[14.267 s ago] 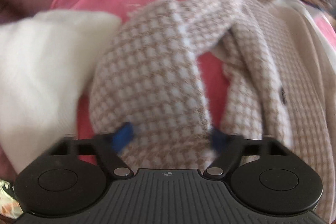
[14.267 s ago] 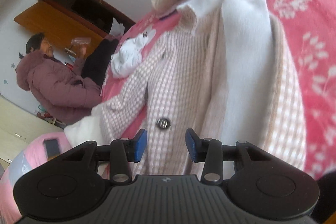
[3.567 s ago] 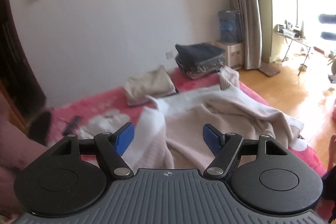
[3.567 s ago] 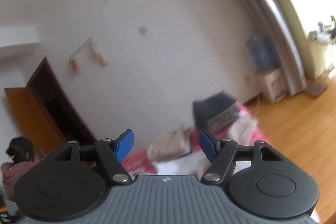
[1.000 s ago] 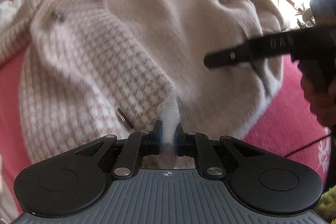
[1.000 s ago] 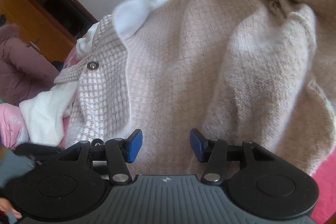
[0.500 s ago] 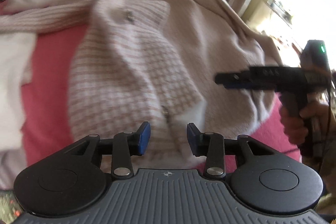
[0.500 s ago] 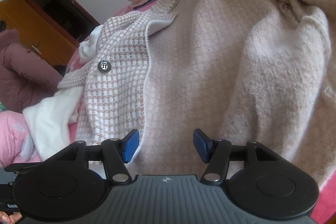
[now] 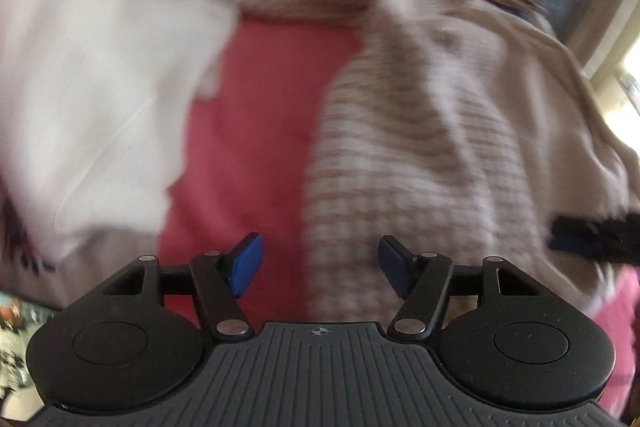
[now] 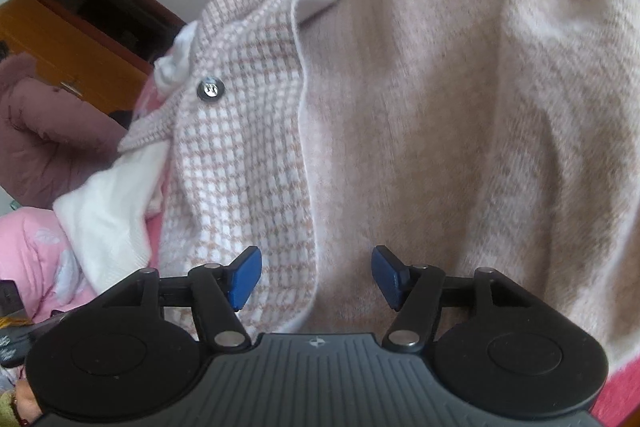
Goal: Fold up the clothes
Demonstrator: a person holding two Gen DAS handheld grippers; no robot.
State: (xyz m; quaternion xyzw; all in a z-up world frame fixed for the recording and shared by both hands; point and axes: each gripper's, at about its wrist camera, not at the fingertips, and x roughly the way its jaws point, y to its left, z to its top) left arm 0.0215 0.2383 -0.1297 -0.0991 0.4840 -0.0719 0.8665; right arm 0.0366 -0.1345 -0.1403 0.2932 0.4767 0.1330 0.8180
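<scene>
**Both grippers open above the checked cardigan**

Left wrist view is smeared by motion, so details there are only roughly readable. The left gripper (image 9: pixel 321 265) has just been opening; its blue pads stand well apart and press on nothing. Ahead of it and toward its right pad lies the cardigan (image 9: pixel 420 155), its beige-and-white checked front running away from the gripper across the pink bedspread (image 9: pixel 260 115). A bare strip of that bedspread sits ahead of the left pad, and beyond it, further left, a white garment (image 9: pixel 92 79) fills the frame. A sleeve of the cardigan seems to stretch across the far side, though the blur makes this uncertain. At the right edge a dark bar with a hint of blue pokes in, probably the right gripper (image 9: pixel 592 233).

Right wrist view is sharp and shows what the other cannot. The right gripper (image 10: pixel 316 277) has also just been widening, nothing pinched between its pads. Directly ahead, the checked front panel overlaps the plain beige knit, with a white edge running between them. A round metal button (image 10: pixel 209 89) sits on the checked panel, far ahead and to the left. Left of the gripper lies the white garment, then a mauve padded coat (image 10: pixel 52 131) and a wooden door (image 10: pixel 76 39).
</scene>
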